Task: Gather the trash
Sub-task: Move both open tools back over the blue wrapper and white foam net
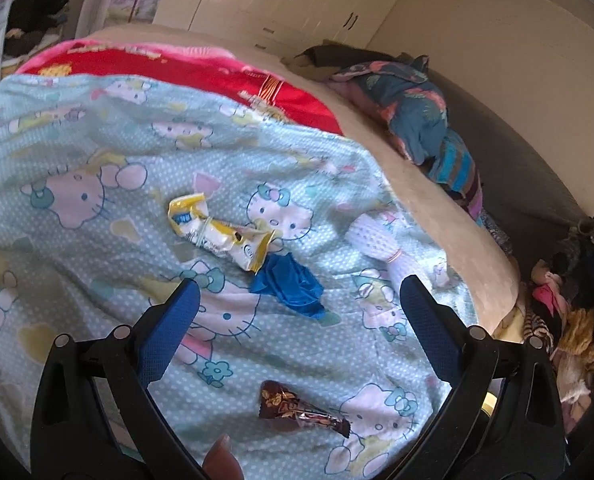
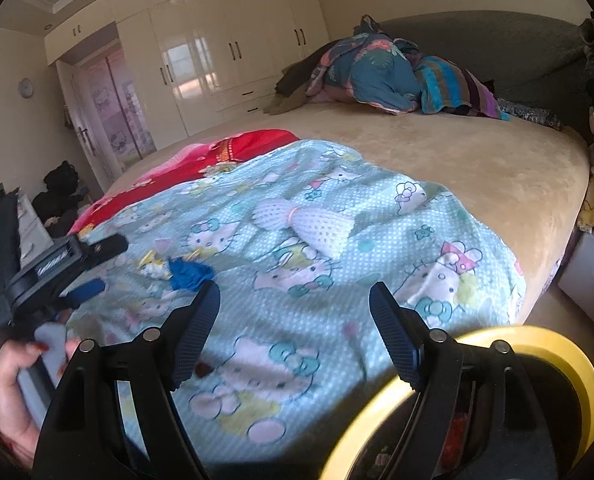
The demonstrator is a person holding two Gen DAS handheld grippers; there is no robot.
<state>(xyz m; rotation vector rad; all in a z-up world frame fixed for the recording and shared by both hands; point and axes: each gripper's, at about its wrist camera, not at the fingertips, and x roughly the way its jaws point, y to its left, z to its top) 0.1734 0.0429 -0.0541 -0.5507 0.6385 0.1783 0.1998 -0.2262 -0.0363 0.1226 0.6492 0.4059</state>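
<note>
Several pieces of trash lie on the light-blue Hello Kitty blanket (image 1: 77,152). A crumpled yellow-and-white wrapper (image 1: 221,236) and a crumpled blue piece (image 1: 289,286) lie just ahead of my open, empty left gripper (image 1: 301,288). A brown foil wrapper (image 1: 297,406) lies below, between its fingers. A white dotted wrapper tied in the middle (image 1: 381,240) lies to the right; it also shows in the right wrist view (image 2: 305,222). My right gripper (image 2: 295,300) is open and empty above the blanket. The blue piece (image 2: 191,272) lies left of its tip.
A yellow-rimmed bin (image 2: 537,364) sits under my right gripper at the bed's near edge. The left hand-held gripper (image 2: 57,268) is at far left. Piled clothes (image 2: 397,76) lie at the headboard, a red blanket (image 2: 201,160) farther back, stuffed toys (image 1: 569,312) beside the bed.
</note>
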